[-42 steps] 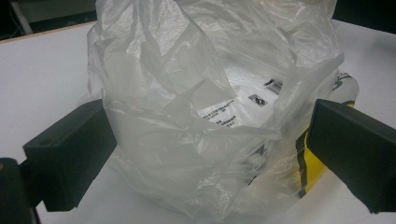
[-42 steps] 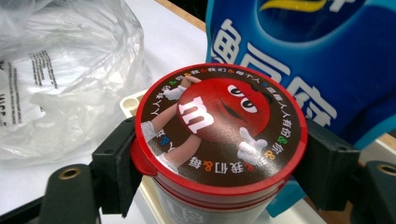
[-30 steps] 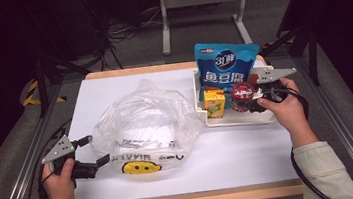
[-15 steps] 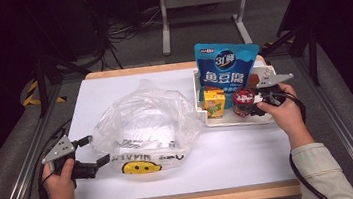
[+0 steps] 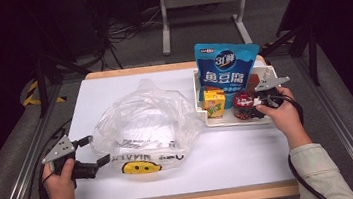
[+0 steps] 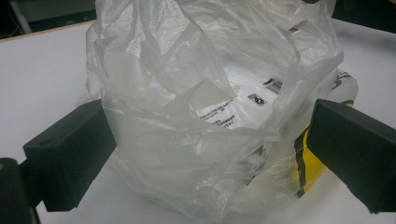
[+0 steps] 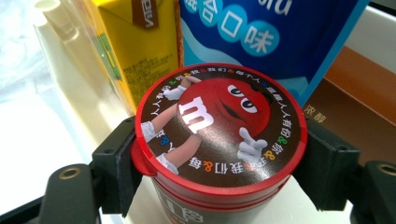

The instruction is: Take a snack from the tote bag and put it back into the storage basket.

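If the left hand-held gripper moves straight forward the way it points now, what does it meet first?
The clear plastic bag. It already bulges between the open jaws of the left hand-held gripper, so contact would likely come almost at once, though exact depth is hard to judge.

light: bright table, dark surround | glare: candy lid | focus: soft

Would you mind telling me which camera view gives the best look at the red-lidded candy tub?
The right gripper view: the candy tub fills the foreground, its lid artwork readable, the right gripper around its rim. In the high view it is a small dark-red shape in the white tray.
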The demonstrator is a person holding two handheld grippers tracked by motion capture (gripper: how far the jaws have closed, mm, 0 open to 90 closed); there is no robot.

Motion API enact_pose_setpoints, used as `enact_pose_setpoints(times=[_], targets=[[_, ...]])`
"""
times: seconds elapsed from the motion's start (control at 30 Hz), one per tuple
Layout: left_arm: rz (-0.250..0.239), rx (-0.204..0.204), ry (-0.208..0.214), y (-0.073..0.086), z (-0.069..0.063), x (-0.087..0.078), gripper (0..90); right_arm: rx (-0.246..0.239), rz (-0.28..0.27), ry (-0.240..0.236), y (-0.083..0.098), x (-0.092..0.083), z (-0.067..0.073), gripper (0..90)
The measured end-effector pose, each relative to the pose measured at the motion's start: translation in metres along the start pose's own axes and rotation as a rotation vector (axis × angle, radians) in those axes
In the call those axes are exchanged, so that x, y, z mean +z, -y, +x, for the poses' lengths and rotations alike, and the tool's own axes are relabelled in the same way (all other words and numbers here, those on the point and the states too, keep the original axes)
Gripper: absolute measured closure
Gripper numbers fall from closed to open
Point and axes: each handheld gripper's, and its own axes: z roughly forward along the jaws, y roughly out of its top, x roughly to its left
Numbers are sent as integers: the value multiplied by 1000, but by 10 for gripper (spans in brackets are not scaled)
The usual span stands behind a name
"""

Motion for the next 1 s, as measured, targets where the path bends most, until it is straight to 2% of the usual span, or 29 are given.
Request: enact_pose_setpoints(times=[0.5,1.0], targets=[[0,-1,-1,0,0,0,24,-4,13,6,8,5,-3,257],[1,-1,-1,0,0,0,24,-17,21,-29,11,4,-11,254]])
